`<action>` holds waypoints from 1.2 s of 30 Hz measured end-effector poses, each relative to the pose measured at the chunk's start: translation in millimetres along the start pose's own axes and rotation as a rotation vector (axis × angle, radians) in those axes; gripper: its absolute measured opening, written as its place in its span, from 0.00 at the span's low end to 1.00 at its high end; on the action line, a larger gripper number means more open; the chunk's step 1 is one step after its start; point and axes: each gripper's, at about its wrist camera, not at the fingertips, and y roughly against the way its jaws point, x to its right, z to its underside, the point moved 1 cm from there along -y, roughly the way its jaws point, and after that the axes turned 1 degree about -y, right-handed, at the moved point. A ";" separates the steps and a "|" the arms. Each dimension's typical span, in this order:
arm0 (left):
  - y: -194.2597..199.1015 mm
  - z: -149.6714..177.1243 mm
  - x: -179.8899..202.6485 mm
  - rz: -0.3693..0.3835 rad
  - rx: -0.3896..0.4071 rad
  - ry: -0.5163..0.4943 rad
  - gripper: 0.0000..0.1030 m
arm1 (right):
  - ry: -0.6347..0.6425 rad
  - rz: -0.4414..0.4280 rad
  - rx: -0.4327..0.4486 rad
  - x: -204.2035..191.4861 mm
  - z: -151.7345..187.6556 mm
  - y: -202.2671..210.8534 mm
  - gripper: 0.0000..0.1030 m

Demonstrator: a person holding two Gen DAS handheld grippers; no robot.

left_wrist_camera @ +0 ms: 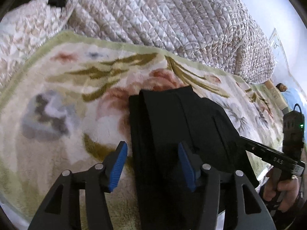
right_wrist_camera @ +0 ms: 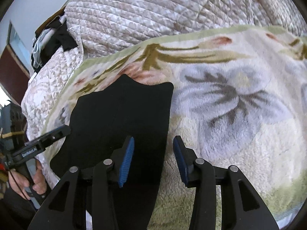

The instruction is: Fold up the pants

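On the fleecy floral blanket (right_wrist_camera: 239, 134) lie folded black fabric pants (left_wrist_camera: 182, 134); left gripper (left_wrist_camera: 152, 164) and right gripper (right_wrist_camera: 153, 160) straddle opposite edges of the pants, fingers apart

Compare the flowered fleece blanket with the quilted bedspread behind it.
The fleece blanket is fluffy, with big green, pink and grey flowers and a pale green border; the quilted bedspread is stitched in a grid with a fine brownish print. The blanket lies flattish under the folded black pants; the bedspread bulges up behind. Both are pale.

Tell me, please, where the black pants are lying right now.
The black pants lie folded on the floral blanket, below both open grippers, in front of the quilted bedding.
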 end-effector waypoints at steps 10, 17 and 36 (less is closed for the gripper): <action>-11.4 -3.2 -5.8 0.073 0.006 0.057 0.62 | -0.066 -0.057 0.008 9.0 -3.8 -7.8 0.43; -3.2 14.5 0.8 0.107 -0.012 0.041 0.62 | -0.074 -0.124 -0.020 5.5 8.8 -1.7 0.43; -3.4 11.6 32.5 -0.037 0.033 -0.077 0.44 | -0.072 -0.116 0.018 2.0 6.8 -10.7 0.28</action>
